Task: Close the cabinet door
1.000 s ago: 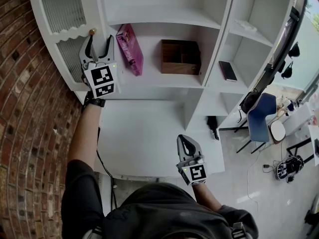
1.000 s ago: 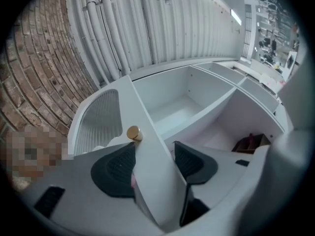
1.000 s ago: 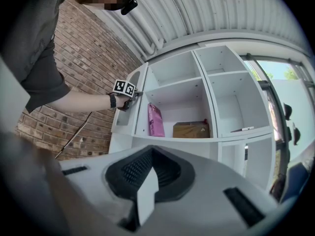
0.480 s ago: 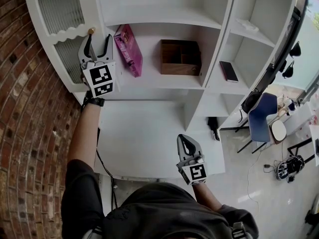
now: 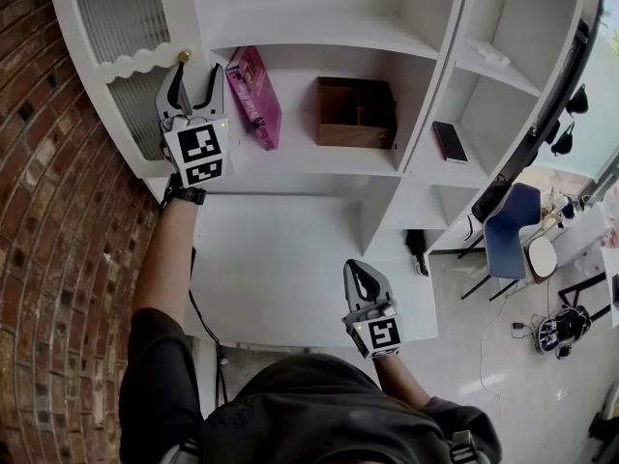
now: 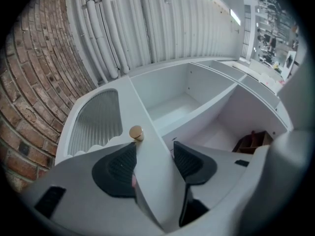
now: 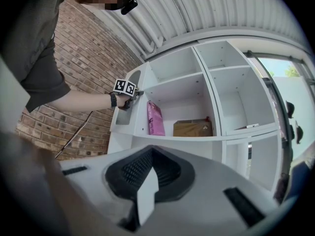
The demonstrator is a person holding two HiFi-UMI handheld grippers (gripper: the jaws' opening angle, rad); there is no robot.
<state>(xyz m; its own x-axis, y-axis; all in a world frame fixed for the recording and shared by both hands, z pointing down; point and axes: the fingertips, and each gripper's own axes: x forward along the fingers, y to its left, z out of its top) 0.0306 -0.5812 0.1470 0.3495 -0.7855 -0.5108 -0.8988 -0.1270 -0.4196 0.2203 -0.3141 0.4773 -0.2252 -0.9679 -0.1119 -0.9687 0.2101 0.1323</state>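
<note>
Left gripper (image 5: 193, 73): jaws gripped the open door's (image 5: 172, 13) edge, just under the knob (image 5: 182, 57).
Right gripper (image 5: 360, 278): jaws stood together, held nothing, well apart from the door.

We could read no word, number or brand anywhere: the pink box (image 5: 253, 95) bore print too small to make out, and the left gripper (image 5: 191, 80) and right gripper (image 5: 360, 280) carried only black-and-white square markers.

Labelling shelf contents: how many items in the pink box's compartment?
2: pink box at left, brown wooden box at right; left tongs on the door may hide more.
</note>
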